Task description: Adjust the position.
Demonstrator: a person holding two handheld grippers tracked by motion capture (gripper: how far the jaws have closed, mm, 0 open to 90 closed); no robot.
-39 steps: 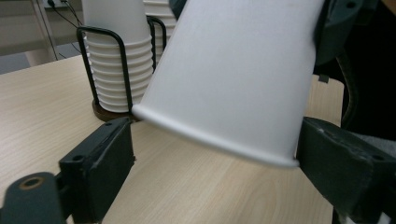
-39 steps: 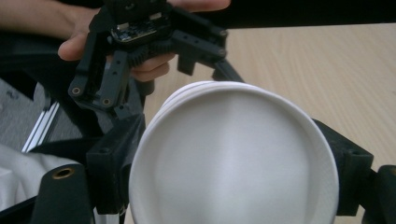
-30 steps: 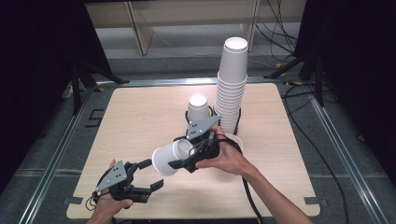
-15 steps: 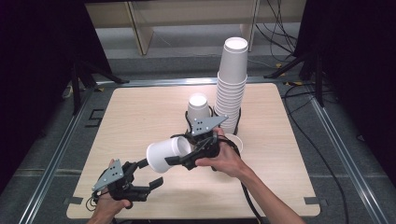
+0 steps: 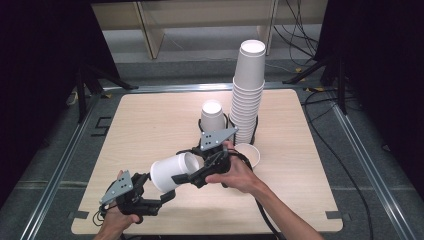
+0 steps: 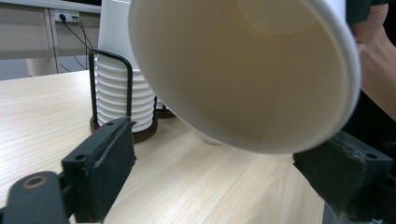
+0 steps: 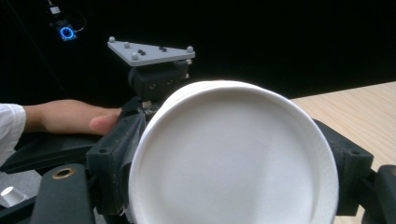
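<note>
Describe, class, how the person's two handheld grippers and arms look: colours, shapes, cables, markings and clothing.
Both the left gripper and the right gripper are black, each with two blocky jaws faced with dark pads. Each carries a grey three-cornered plate studded with small markers. A black cable trails from the right one. The forearms are bare; a white sleeve edge shows at one arm.

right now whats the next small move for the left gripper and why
Probably ease the left gripper forward so its jaws straddle the rim of the paper cup. The right gripper holds that cup on its side, mouth toward the left one, whose jaws have just been opening and do not yet touch it.
</note>
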